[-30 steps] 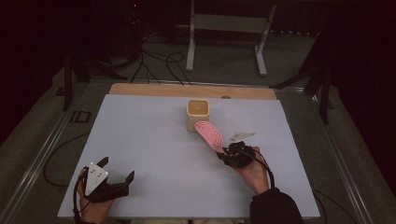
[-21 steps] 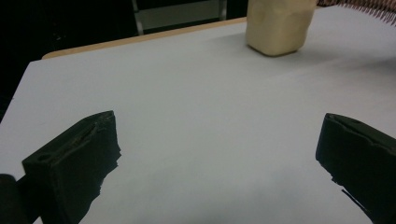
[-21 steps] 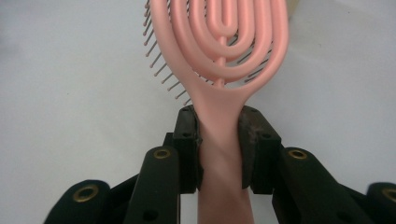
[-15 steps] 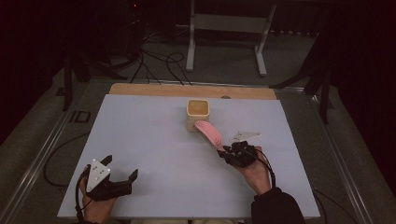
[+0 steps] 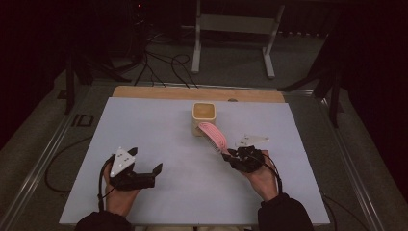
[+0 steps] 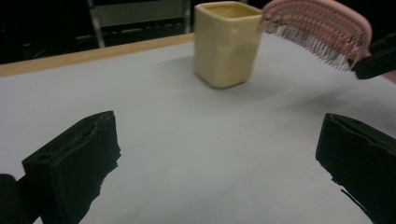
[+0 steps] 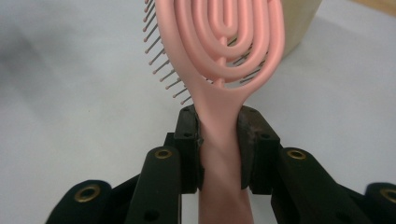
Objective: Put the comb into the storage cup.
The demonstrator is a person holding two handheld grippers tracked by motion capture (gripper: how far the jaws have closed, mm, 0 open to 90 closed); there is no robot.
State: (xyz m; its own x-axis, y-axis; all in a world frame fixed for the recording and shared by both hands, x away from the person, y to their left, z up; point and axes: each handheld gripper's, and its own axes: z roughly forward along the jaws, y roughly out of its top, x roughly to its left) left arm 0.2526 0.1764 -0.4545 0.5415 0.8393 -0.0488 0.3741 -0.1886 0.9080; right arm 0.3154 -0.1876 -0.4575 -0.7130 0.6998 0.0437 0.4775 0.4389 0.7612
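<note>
Pink plastic hairbrush (image 5: 213, 136) with a looped, open-frame head is the thing I am carrying: my right gripper (image 7: 218, 135) has its fingers (image 7: 189, 140) pinching the handle just below the head, and the brush is lifted off the pale grey worktop (image 5: 159, 130), bristles facing down and to the side. Its head reaches toward the cream square plastic cup (image 5: 204, 118), close beside it and partly in front of it in the high view. I judge this to be the carry step, with the brush meant for the cup. Next I would need to raise the brush, tip it upright over the cup's open mouth, and lower it in before letting go. My left gripper (image 5: 144, 175) hovers low with its fingers (image 6: 74, 163) spread wide, holding nothing.
</note>
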